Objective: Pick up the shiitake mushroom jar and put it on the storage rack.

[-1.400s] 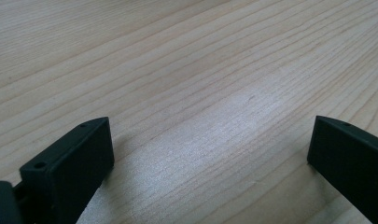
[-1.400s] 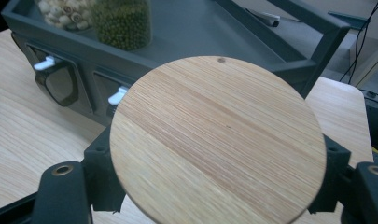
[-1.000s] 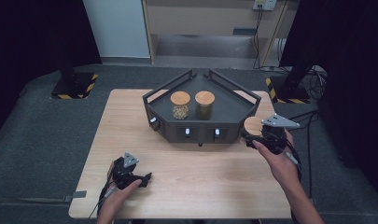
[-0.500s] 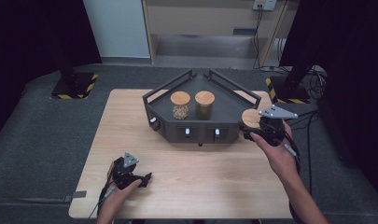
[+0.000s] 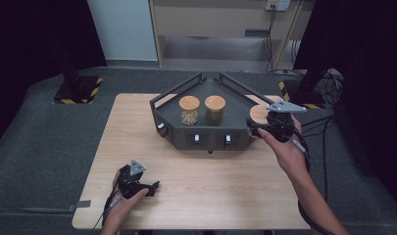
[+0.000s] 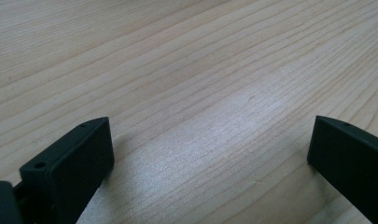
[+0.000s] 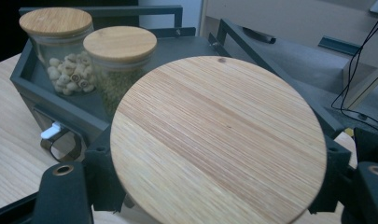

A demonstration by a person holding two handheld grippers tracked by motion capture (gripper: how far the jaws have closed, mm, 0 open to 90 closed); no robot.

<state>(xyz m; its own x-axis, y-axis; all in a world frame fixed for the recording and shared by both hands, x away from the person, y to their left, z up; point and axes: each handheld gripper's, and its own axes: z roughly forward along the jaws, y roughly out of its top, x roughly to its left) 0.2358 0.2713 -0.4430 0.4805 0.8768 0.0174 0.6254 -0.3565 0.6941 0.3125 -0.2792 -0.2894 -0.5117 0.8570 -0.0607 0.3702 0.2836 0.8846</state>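
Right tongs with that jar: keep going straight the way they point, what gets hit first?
Probably the black tray: the right tongs, shut on a lidded jar, point at its near wall, with two jars beyond. Depth is unclear.

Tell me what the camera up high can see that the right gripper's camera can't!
From the high view: the whole wooden table, the left gripper resting open on it, the person's forearms, and the grey floor around.

From the right gripper view: the jaws close up, shut on a jar under its round wooden lid, plus pale round pieces inside the left jar.

Both views: the dark tray, its two lidded jars, the right gripper with its jar, and the white drawer handles.
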